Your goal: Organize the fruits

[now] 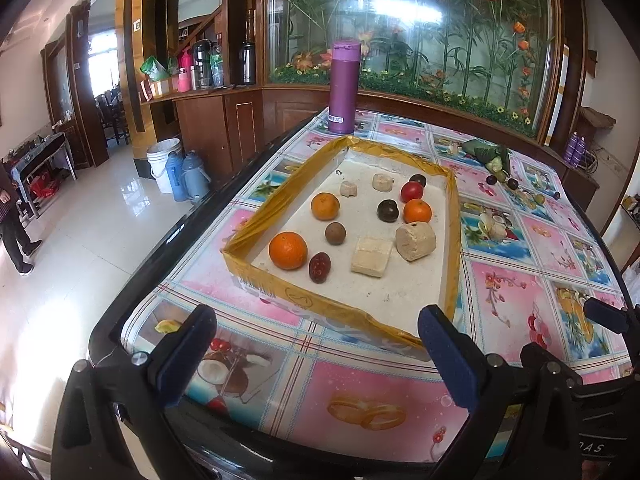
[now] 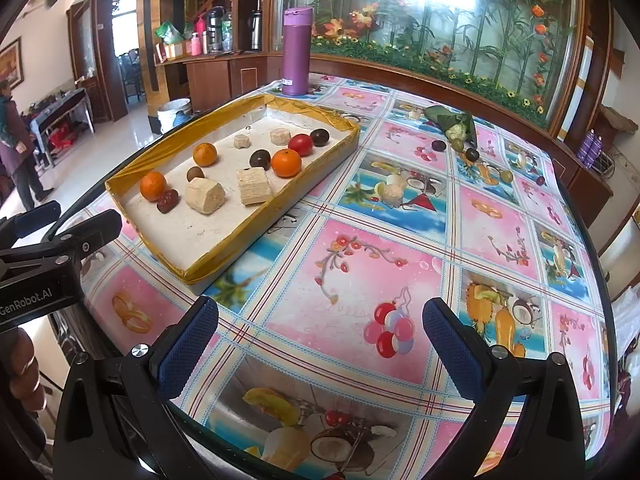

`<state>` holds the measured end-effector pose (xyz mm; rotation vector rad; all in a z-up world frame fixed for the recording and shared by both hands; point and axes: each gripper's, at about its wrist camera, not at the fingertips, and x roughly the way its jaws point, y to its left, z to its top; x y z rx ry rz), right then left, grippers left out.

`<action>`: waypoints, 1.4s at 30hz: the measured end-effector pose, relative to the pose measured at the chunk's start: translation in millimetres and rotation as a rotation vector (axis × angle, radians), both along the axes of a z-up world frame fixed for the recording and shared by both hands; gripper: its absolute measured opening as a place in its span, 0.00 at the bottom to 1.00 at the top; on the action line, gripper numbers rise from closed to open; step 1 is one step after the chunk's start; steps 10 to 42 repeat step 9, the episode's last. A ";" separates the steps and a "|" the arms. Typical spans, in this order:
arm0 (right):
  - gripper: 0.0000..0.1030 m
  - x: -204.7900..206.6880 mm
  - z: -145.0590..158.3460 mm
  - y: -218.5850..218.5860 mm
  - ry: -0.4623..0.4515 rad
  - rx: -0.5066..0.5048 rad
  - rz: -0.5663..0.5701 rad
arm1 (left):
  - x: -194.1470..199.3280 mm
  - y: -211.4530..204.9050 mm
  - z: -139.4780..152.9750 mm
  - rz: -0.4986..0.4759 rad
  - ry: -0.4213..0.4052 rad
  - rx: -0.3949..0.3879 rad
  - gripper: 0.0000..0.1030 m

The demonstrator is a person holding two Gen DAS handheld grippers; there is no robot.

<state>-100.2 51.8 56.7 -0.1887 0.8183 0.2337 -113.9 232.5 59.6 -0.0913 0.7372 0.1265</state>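
Observation:
A shallow white tray with a yellow-taped rim (image 1: 256, 236) (image 2: 208, 258) lies on the table. In it are three oranges (image 1: 288, 251) (image 2: 153, 186), a red tomato (image 1: 412, 191) (image 2: 300, 144), dark plums (image 1: 387, 210) (image 2: 260, 159), a red date (image 1: 319, 267) (image 2: 167, 201), a brown round fruit (image 1: 335, 233) and beige blocks (image 1: 416, 241) (image 2: 205, 195). My left gripper (image 1: 316, 354) is open and empty, just short of the tray's near rim. My right gripper (image 2: 320, 344) is open and empty over the tablecloth, right of the tray.
A purple flask (image 1: 343, 87) (image 2: 296, 52) stands behind the tray. A leafy bundle (image 1: 490, 154) (image 2: 452, 122) and several small loose fruits (image 2: 472, 155) lie at the table's far right. The glass-topped table has a dark curved edge (image 1: 132, 280). A person (image 1: 12, 224) stands at left.

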 end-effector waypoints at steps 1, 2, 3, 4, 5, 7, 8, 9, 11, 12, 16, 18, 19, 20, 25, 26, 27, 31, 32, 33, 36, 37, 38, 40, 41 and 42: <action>1.00 -0.1 0.0 0.1 -0.001 -0.001 0.000 | 0.9 -0.3 -1.1 0.000 0.004 0.000 0.99; 1.00 0.0 0.0 0.1 -0.001 0.000 0.000 | 0.9 -0.4 -1.9 0.001 0.006 0.000 0.99; 1.00 0.0 0.0 0.0 0.000 0.000 0.000 | 1.0 -0.4 -2.7 0.003 0.008 0.002 0.99; 1.00 -0.1 -0.1 0.0 0.000 0.000 0.001 | 1.3 -0.4 -3.2 0.004 0.011 0.003 0.99; 1.00 0.0 -0.5 0.1 0.001 -0.001 0.001 | 1.4 0.0 -3.7 0.005 0.014 0.003 0.99; 1.00 0.0 -1.1 0.1 0.003 -0.004 0.002 | 2.5 0.7 -4.5 0.009 0.021 0.002 0.99; 1.00 0.2 -1.6 0.1 0.005 -0.005 0.002 | 3.0 1.2 -4.7 0.011 0.024 0.002 0.99; 1.00 0.8 -1.9 0.9 0.006 -0.006 0.003 | 2.9 1.7 -5.2 0.012 0.027 -0.001 0.99; 1.00 0.8 -1.9 0.9 0.006 -0.006 0.003 | 2.9 1.7 -5.2 0.012 0.027 -0.001 0.99; 1.00 0.8 -1.9 0.9 0.006 -0.006 0.003 | 2.9 1.7 -5.2 0.012 0.027 -0.001 0.99; 1.00 0.8 -1.9 0.9 0.006 -0.006 0.003 | 2.9 1.7 -5.2 0.012 0.027 -0.001 0.99; 1.00 0.8 -1.9 0.9 0.006 -0.006 0.003 | 2.9 1.7 -5.2 0.012 0.027 -0.001 0.99; 1.00 0.8 -1.9 0.9 0.006 -0.006 0.003 | 2.9 1.7 -5.2 0.012 0.027 -0.001 0.99; 1.00 0.8 -1.9 0.9 0.006 -0.006 0.003 | 2.9 1.7 -5.2 0.012 0.027 -0.001 0.99; 1.00 0.8 -1.9 0.9 0.006 -0.006 0.003 | 2.9 1.7 -5.2 0.012 0.027 -0.001 0.99; 1.00 0.8 -1.9 0.9 0.006 -0.006 0.003 | 2.9 1.7 -5.2 0.012 0.027 -0.001 0.99; 1.00 0.8 -1.9 0.9 0.006 -0.006 0.003 | 2.9 1.7 -5.2 0.012 0.027 -0.001 0.99; 1.00 0.8 -1.9 0.9 0.006 -0.006 0.003 | 2.9 1.7 -5.2 0.012 0.027 -0.001 0.99; 1.00 0.8 -1.9 0.9 0.006 -0.006 0.003 | 2.9 1.7 -5.2 0.012 0.027 -0.001 0.99; 1.00 0.8 -1.9 0.9 0.006 -0.006 0.003 | 2.9 1.7 -5.2 0.012 0.027 -0.001 0.99; 1.00 0.8 -1.9 0.9 0.006 -0.006 0.003 | 2.9 1.7 -5.2 0.012 0.027 -0.001 0.99; 1.00 0.8 -1.9 0.9 0.006 -0.006 0.003 | 2.9 1.7 -5.2 0.012 0.027 -0.001 0.99; 1.00 0.8 -1.9 0.9 0.006 -0.006 0.003 | 2.9 1.7 -5.2 0.012 0.027 -0.001 0.99; 1.00 0.8 -1.9 0.9 0.006 -0.006 0.003 | 2.9 1.7 -5.2 0.012 0.027 -0.001 0.99; 1.00 0.8 -1.9 0.9 0.006 -0.006 0.003 | 2.9 1.7 -5.2 0.012 0.027 -0.001 0.99; 1.00 0.8 -1.9 0.9 0.006 -0.006 0.003 | 2.9 1.7 -5.2 0.012 0.027 -0.001 0.99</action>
